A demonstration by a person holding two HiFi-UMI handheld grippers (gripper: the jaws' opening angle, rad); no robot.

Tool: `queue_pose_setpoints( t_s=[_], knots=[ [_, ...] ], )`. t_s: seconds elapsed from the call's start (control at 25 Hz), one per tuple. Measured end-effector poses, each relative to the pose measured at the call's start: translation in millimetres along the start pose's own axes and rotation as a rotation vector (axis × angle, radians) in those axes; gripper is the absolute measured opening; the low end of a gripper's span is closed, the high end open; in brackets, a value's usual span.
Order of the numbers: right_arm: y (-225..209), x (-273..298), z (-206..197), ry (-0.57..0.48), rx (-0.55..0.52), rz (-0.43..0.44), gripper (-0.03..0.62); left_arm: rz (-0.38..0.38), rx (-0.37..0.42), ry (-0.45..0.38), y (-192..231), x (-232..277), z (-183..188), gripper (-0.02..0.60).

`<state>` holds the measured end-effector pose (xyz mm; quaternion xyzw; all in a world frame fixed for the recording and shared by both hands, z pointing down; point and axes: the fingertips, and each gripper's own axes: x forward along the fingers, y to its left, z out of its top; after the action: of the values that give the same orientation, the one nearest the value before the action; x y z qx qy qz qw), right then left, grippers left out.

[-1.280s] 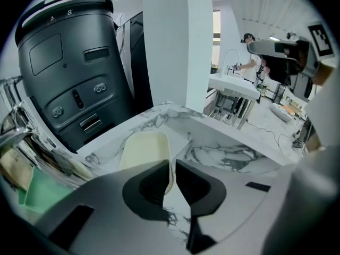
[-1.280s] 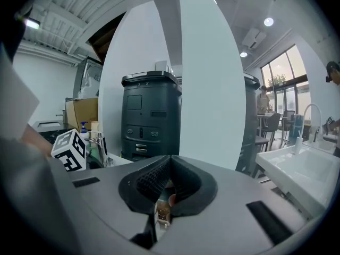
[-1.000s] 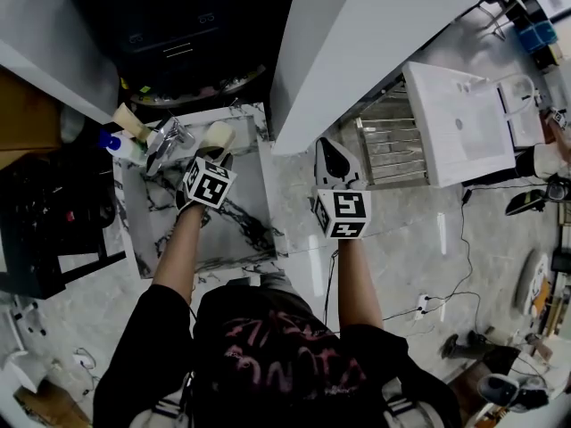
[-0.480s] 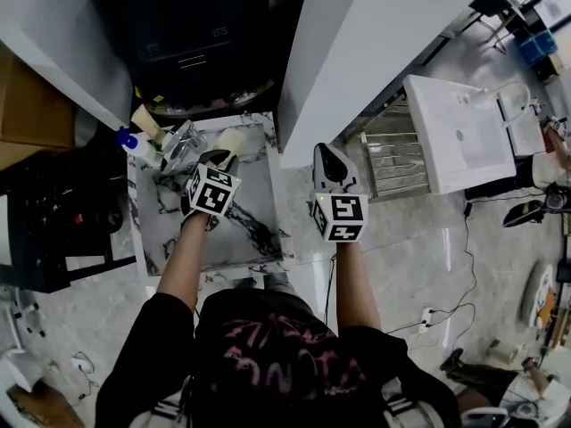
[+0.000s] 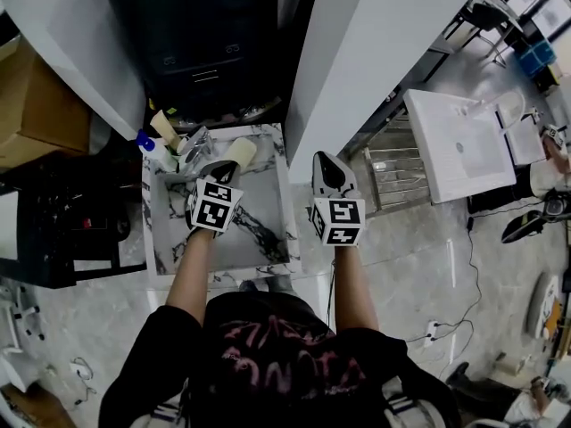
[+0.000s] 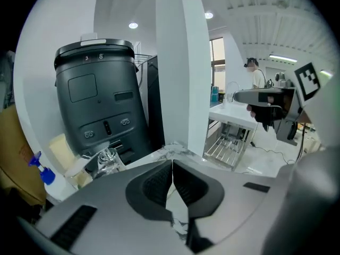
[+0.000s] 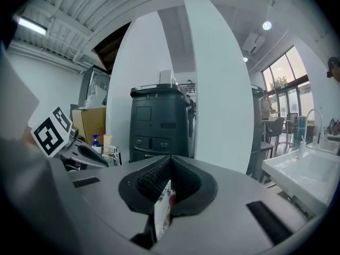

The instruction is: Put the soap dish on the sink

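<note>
On the back rim of the marble sink (image 5: 287, 230), just beyond the left claw (image 5: 221, 165), sits a cream piece, likely the soap dish (image 5: 239, 151); placement looks done. Left claw clenched, empty. Right claw (image 5: 326, 162), held off the sink's side, is clenched on a thin white printed slip (image 7: 162, 209). Faucet (image 5: 194, 143) and spray bottle (image 5: 152, 145) crowd the rear-left corner.

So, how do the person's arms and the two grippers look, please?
Both the left gripper and the right gripper have smooth light grey bodies, black ribbed pads and a cube with black-and-white square markers. No cables show on them. The person wears a black short-sleeved shirt with a pinkish print; the forearms are bare.
</note>
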<state>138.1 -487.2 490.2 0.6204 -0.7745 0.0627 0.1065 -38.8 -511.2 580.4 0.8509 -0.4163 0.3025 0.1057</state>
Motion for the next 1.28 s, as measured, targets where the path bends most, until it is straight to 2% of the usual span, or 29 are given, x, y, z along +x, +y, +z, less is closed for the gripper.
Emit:
queue_pose_setpoints(
  t_s=[0.16, 0.4, 0.76, 1.28],
  knots=[
    [9, -3, 6, -0.011, -0.001, 0.005, 0.014, 0.029, 0.008, -0.061, 8, -24, 18, 0.017],
    [20, -7, 15, -0.021, -0.012, 0.011, 0.014, 0.076, -0.052, -0.169, 25, -60, 46, 0.015],
    [25, -21, 23, -0.025, -0.022, 0.001, 0.014, 0.168, -0.023, -0.317, 37, -118, 83, 0.015],
    [31, -37, 56, -0.080, -0.069, -0.016, 0.012, 0.194, -0.041, -0.386, 44, -155, 90, 0.015]
  ],
)
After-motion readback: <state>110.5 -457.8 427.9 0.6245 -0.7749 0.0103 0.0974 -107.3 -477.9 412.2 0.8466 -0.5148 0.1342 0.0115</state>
